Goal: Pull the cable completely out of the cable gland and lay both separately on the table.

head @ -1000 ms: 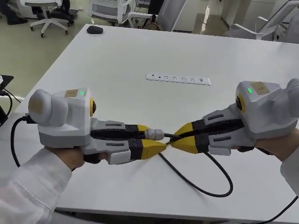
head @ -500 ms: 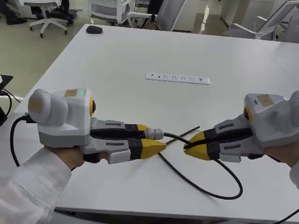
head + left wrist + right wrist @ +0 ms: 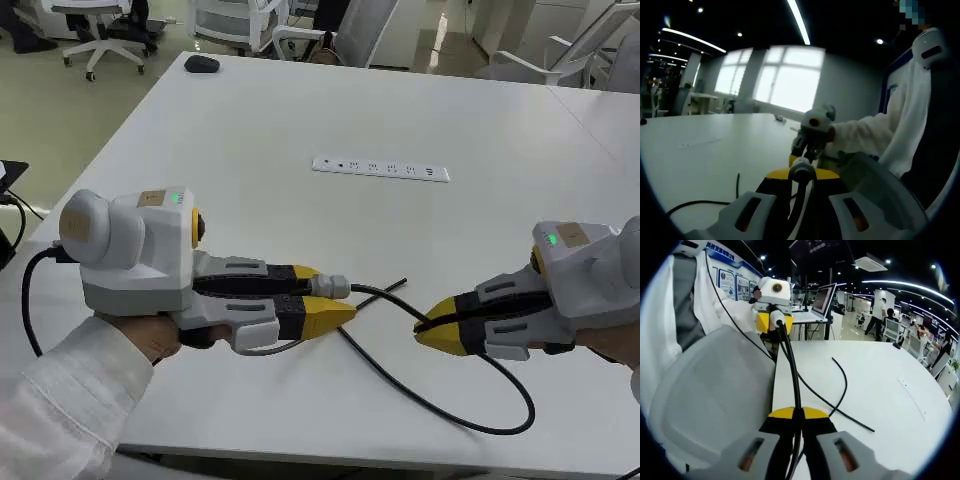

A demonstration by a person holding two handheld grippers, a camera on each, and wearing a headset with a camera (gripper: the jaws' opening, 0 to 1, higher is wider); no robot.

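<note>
Near the front edge of the white table, toward its left corner, the left hand in a white sleeve holds the left gripper. It is about level and points right, along that edge. Its yellow-tipped jaws are clamped on the pale cable gland, which sticks out a little past the tips.

The black cable comes out of the gland's nose and runs right to the right gripper, so it is not yet out. This gripper is over the front right part of the table and points left at the other one, nose slightly down. The two sets of tips are apart. Its jaws are pinched together on the cable, which passes between them in the right gripper view.

Behind those jaws the cable swings in a wide loop along the front edge and back across the table. Its free end lies between the two grippers.

A white power strip lies at mid-table, well apart from both, and a dark mouse sits by the far edge.
</note>
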